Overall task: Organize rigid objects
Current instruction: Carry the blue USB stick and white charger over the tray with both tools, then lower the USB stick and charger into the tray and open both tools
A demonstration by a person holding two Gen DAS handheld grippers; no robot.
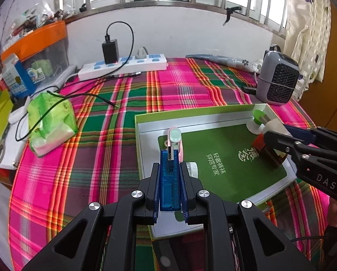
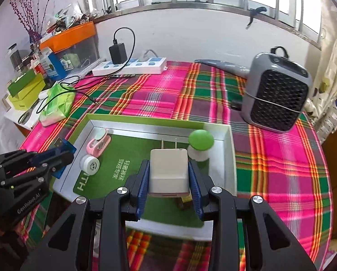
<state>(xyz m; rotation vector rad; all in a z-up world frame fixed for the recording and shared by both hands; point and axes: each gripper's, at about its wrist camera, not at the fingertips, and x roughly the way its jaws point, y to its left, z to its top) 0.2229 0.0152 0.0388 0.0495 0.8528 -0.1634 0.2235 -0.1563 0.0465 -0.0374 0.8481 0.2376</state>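
My left claw (image 1: 170, 176) is clamped tight on a blue USB stick (image 1: 170, 180), its metal plug pointing away from me, above the near left edge of a tray (image 1: 139, 126). My right claw (image 2: 169, 176) grips a white charger (image 2: 168, 171) by its sides, prongs forward, over the tray's green mat (image 2: 145, 155). In the tray lie a pink case (image 2: 98, 144), a round white tin (image 2: 89, 163) and a green-capped mushroom lamp (image 2: 201, 139). The tray sits on a plaid-covered desk (image 2: 281, 180), with a grey heater (image 2: 276, 97) beyond it.
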